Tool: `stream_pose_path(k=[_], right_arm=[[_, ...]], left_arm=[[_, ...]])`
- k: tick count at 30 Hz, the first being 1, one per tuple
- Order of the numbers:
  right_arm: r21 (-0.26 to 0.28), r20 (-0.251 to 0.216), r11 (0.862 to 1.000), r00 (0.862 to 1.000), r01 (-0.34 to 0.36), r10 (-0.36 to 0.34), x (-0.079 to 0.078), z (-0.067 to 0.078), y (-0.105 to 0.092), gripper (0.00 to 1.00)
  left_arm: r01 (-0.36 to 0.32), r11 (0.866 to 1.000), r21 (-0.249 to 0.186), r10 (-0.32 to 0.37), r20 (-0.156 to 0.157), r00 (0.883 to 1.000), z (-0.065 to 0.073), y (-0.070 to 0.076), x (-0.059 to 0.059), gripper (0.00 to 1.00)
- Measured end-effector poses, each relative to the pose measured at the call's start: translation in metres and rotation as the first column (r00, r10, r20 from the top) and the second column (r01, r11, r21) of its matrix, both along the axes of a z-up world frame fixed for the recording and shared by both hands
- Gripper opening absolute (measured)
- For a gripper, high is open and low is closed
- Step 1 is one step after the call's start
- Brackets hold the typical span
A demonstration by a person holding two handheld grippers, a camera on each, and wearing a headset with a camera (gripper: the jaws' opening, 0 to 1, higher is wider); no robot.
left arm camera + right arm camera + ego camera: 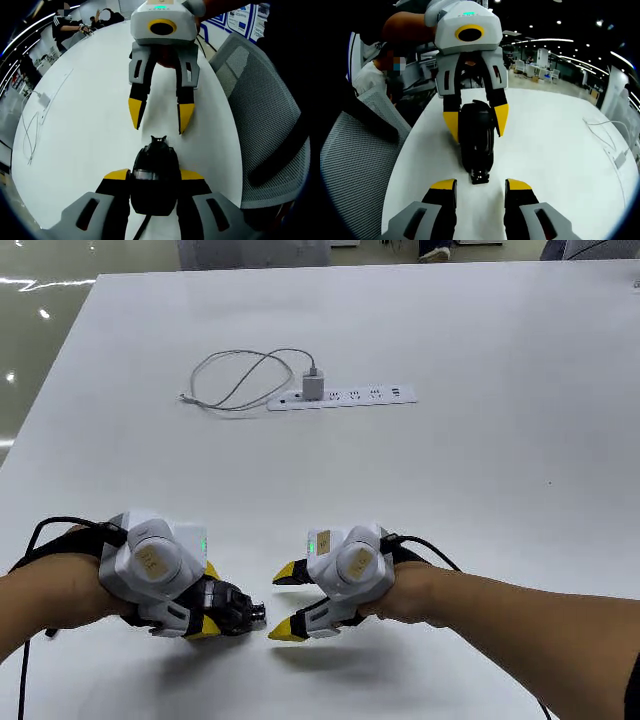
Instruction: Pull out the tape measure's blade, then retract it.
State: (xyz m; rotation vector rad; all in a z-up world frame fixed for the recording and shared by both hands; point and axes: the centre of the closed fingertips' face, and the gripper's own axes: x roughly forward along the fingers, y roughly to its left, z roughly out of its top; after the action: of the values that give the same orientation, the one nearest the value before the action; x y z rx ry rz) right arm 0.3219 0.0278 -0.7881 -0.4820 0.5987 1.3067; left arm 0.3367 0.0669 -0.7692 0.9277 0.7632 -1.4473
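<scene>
Head view, nearest the person: both forearms reach in low over the white table (450, 470), and the wrists are cut off by the bottom edge. The left tool (210, 600) is clamped on a black tape measure (235, 608), yellow tips pressed to its two sides. From up here the case is mostly hidden behind that tool's white body. Its nose pokes out toward the right tool (284, 602), whose jaws are spread wide and hold nothing.

Left gripper view now: the left tool (155, 175) grips the tape measure (154, 180) squarely. The small tab at its front end sits just short of the right tool (160, 117) and its parted tips. Whether they touch is hard to call.

Right gripper view: the right tool (480, 185) stands open, the nose of the tape measure (476, 140) right at its mouth with bare table on each side. Behind it, the left tool (476, 122) pinches the case. A mesh chair back (355, 150) sits at the table's edge.

Farther up the table in head view, well apart from the action: a white power strip (345, 397) with a charger (313, 387) plugged in and a looped cable (235, 380).
</scene>
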Motion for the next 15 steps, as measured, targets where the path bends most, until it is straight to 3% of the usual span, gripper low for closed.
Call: stream_pose_path(k=[2,15], right_arm=[[-0.014,0.001,1.000,1.000,-0.018,0.018,0.000,-0.002,0.003,0.26],[-0.057,-0.003,0.996,0.998,-0.069,0.069,0.003,-0.013,0.014,0.13]], left_arm=[[-0.001,1.000,-0.003,0.001,-0.004,1.000,0.000,0.000,0.000,0.31],[-0.003,1.000,-0.010,0.002,-0.021,1.000,-0.001,0.000,-0.001,0.31]])
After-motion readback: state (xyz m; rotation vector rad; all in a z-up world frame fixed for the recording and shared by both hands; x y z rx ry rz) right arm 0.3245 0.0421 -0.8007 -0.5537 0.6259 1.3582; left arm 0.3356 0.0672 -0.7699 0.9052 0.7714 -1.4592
